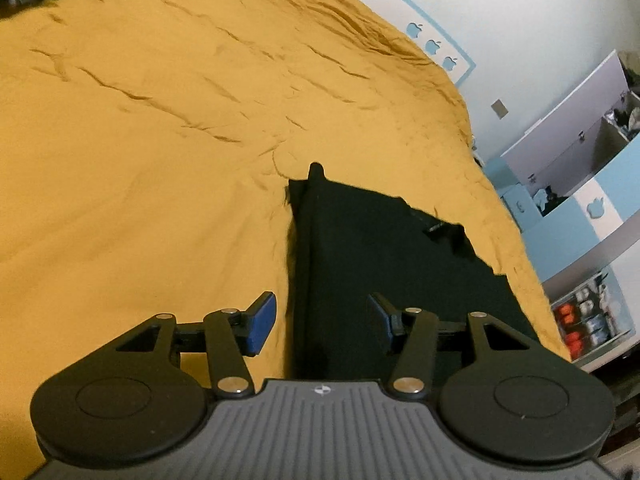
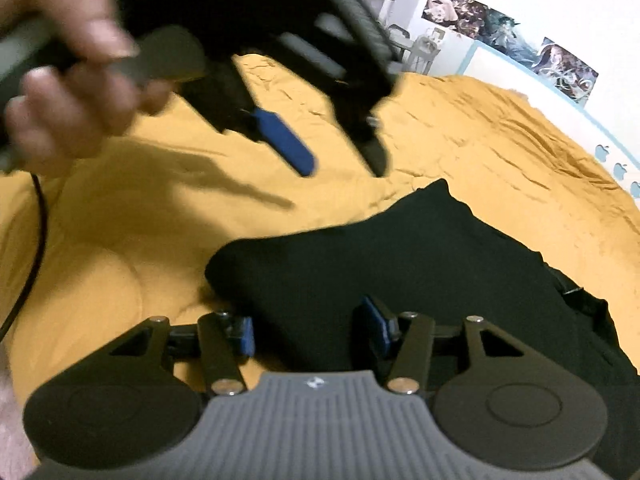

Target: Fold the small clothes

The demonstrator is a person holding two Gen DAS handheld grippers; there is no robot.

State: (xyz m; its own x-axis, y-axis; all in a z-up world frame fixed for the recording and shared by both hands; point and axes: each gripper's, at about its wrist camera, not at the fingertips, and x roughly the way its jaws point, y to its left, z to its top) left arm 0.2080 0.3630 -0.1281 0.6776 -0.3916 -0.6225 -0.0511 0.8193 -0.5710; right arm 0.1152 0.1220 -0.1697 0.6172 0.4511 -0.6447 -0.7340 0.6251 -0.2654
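A black garment point(image 1: 380, 248) lies folded flat on the mustard-yellow bed sheet point(image 1: 140, 140). My left gripper point(image 1: 322, 320) hovers over the garment's left edge, blue pads wide apart and nothing pinched between them. In the right wrist view the same garment point(image 2: 400, 260) spreads beneath my right gripper point(image 2: 312, 334), which stands open above its near corner without the pads pressing on the cloth. The left gripper point(image 2: 336, 160) also appears there, blurred, above the sheet point(image 2: 120, 240) beyond the garment, held by a person's hand point(image 2: 68, 80).
A white wall with a blue stripe and apple stickers point(image 1: 434, 46) runs along the bed's far side. Shelves and open drawers point(image 1: 580, 140) stand past the bed's right edge. A black cable point(image 2: 34, 240) trails over the sheet at left. Posters point(image 2: 512, 40) hang on the wall.
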